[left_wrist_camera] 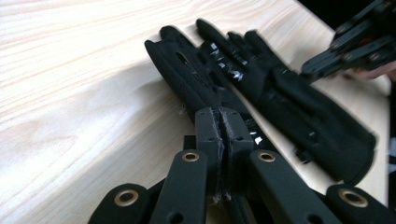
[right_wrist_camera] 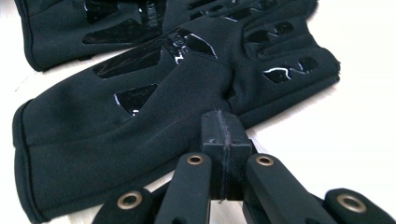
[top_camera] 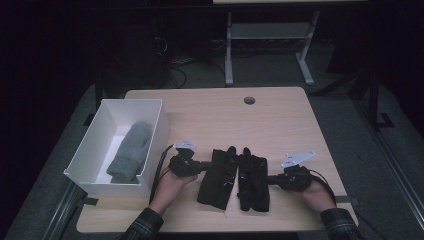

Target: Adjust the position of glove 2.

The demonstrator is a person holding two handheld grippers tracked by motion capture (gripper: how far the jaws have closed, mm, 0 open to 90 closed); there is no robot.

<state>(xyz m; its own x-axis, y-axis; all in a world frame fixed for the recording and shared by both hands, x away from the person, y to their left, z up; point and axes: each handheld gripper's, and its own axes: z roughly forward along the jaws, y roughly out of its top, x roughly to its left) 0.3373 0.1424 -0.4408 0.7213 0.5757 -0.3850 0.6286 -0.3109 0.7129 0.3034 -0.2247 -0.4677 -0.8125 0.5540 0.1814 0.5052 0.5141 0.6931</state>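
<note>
Two black gloves lie side by side near the table's front edge. My left gripper (top_camera: 206, 167) comes in from the left and is shut on the edge of the left glove (top_camera: 218, 175). In the left gripper view its jaws (left_wrist_camera: 223, 117) pinch that glove (left_wrist_camera: 187, 79) at its side, with the other glove (left_wrist_camera: 299, 107) and the right gripper (left_wrist_camera: 312, 69) beyond. My right gripper (top_camera: 270, 178) comes in from the right and is shut on the right glove (top_camera: 253, 182). In the right gripper view the fabric of this glove (right_wrist_camera: 140, 121) puckers into the closed jaws (right_wrist_camera: 223, 119); the left glove (right_wrist_camera: 93, 28) lies behind.
A white open box (top_camera: 152, 145) stands at the table's left edge with a folded grey cloth (top_camera: 129, 151) inside. A round cable hole (top_camera: 249, 100) sits near the far edge of the wooden table (top_camera: 280, 125). A hand holds each gripper at the front edge.
</note>
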